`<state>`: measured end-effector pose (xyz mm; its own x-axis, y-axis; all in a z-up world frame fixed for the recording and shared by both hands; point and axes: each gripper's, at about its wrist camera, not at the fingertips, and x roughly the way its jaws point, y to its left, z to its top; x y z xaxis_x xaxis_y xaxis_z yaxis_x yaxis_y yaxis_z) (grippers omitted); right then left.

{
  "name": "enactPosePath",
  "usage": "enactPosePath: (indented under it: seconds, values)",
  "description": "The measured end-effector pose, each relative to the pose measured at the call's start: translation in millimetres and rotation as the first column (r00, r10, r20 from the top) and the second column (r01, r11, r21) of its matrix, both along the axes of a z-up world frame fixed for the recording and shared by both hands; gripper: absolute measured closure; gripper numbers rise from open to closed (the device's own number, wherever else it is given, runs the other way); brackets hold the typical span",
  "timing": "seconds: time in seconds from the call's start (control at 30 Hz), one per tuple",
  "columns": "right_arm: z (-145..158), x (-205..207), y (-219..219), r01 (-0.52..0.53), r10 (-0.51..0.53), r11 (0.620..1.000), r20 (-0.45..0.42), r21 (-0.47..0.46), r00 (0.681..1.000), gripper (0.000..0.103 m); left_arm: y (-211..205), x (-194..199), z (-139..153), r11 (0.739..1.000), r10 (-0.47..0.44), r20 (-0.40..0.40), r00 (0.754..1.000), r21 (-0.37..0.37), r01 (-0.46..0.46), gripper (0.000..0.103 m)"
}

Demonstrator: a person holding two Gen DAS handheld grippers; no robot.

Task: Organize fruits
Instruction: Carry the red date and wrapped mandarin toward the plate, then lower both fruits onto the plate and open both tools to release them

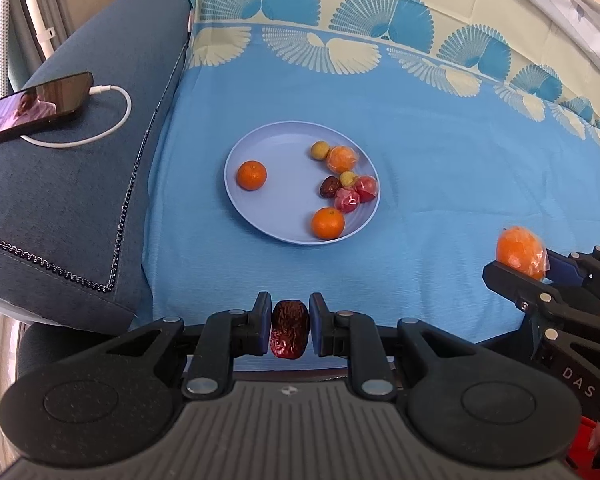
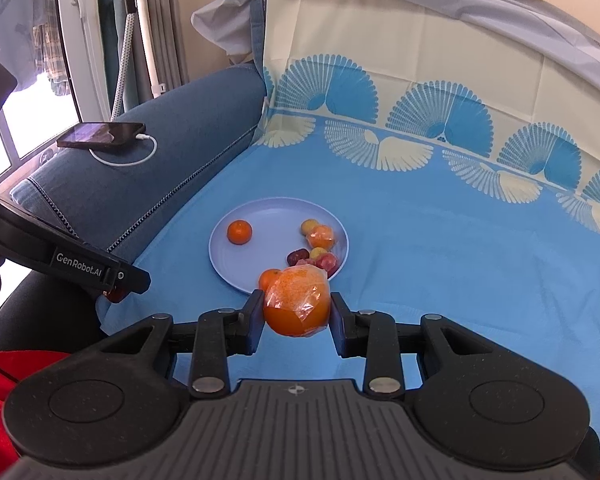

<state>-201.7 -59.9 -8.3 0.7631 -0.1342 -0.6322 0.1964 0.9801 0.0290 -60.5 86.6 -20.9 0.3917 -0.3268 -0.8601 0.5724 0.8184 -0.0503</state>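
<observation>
Left hand-held gripper (image 1: 290, 330) pinches a red date (image 1: 289, 329); right hand-held gripper (image 2: 296, 312) clamps a wrapped orange (image 2: 297, 300).

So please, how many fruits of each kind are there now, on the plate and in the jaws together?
Bare oranges: 2
Oranges in clear wrap: 2, one on the plate, one in the right gripper
Red dates: 2, the second in the left gripper
Red wrapped fruits: 2
Small yellow fruits: 2
Total: 10
</observation>
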Motion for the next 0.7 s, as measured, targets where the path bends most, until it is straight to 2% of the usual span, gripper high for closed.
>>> enactPosePath:
  seconds: [0.33,0.7]
  values:
    - [-17,30,-7,-0.006,0.007,1.0,-0.047,0.022,0.999,0.068,-9,41,-6,0.999,0.04,0.003,0.999,0.001,-0.04,0.081]
    - [-39,118,-17,-0.058,0.06,0.998,-0.06,0.024,0.996,0.068,-62,119,-12,1.0,0.016,0.071,0.997,0.0,-0.016,0.081]
